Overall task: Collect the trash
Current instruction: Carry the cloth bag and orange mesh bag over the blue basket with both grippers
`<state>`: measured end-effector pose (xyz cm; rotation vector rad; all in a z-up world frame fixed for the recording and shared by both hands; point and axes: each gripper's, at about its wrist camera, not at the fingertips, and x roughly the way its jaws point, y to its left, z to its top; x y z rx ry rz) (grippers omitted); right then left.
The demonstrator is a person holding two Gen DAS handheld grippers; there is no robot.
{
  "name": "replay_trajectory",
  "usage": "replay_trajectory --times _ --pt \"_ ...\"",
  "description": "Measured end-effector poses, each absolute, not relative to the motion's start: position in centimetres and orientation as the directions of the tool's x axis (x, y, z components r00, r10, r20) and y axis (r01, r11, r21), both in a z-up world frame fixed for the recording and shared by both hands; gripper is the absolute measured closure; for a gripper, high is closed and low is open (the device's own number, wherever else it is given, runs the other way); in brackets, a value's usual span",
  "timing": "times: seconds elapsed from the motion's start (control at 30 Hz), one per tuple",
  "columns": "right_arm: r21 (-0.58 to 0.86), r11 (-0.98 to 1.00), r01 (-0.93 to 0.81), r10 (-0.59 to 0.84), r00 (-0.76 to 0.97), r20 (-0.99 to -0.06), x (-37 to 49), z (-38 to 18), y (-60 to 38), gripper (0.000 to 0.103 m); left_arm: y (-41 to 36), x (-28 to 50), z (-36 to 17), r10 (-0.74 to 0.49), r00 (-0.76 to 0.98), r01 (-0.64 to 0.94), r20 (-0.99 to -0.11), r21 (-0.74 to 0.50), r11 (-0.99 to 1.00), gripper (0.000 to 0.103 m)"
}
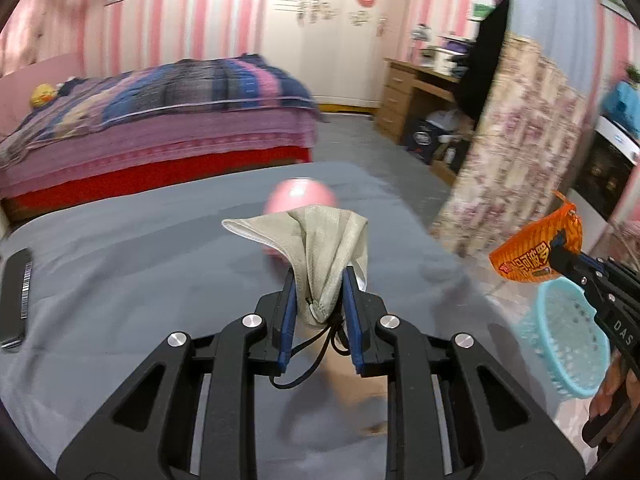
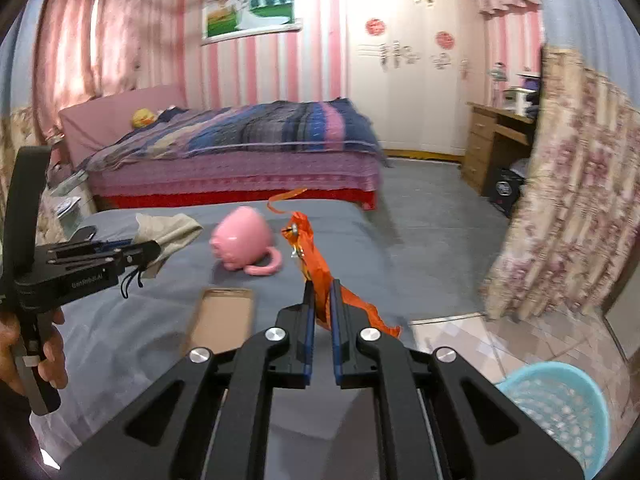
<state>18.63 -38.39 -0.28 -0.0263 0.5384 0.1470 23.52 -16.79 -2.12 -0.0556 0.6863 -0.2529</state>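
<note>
My left gripper (image 1: pixel 319 280) is shut on a crumpled beige face mask (image 1: pixel 316 244), its black ear loops dangling below the jaws; in the right wrist view the same gripper (image 2: pixel 154 250) holds the mask (image 2: pixel 170 230) above the grey table at the left. An orange snack wrapper (image 2: pixel 316 264) is pinched in my right gripper (image 2: pixel 322 286), which is shut on it. In the left wrist view that wrapper (image 1: pixel 536 248) hangs at the right edge, above a light blue mesh trash basket (image 1: pixel 564 344). The basket (image 2: pixel 560 408) stands on the tiled floor at lower right.
On the grey table cloth (image 2: pixel 132 328) lie a tipped pink mug (image 2: pixel 244 242), a shallow brown box lid (image 2: pixel 224 318) and a black phone (image 1: pixel 18 296). Behind are a bed (image 2: pixel 240 152), a wooden desk (image 2: pixel 496 136) and a floral curtain (image 2: pixel 576 184).
</note>
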Motion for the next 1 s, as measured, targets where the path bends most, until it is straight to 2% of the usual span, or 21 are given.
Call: replay_trajectory --times 0.53,0.77,1.0 --pt "-0.043 0.985 0.166 -0.162 0.825 -0.542 11.4 -2.5 -53.2 0.096 -33.8 19.0 -3.6 -0.424 0.669 0.457 -0.610 -0.112 0.883 0.082" --pt "-0.027 0.978 0.207 -0.185 0.802 -0.568 9.7 -4.2 -56.5 0.096 -39.0 17.1 -4.5 -0.501 0.609 0.547 -0.615 -0.131 0.827 0.082" --pt "0.004 0.966 0.258 -0.209 0.791 -0.575 8.0 -4.7 -58.8 0.096 -42.8 15.7 -6.0 -0.524 0.567 0.598 -0.636 -0.120 0.793 0.082"
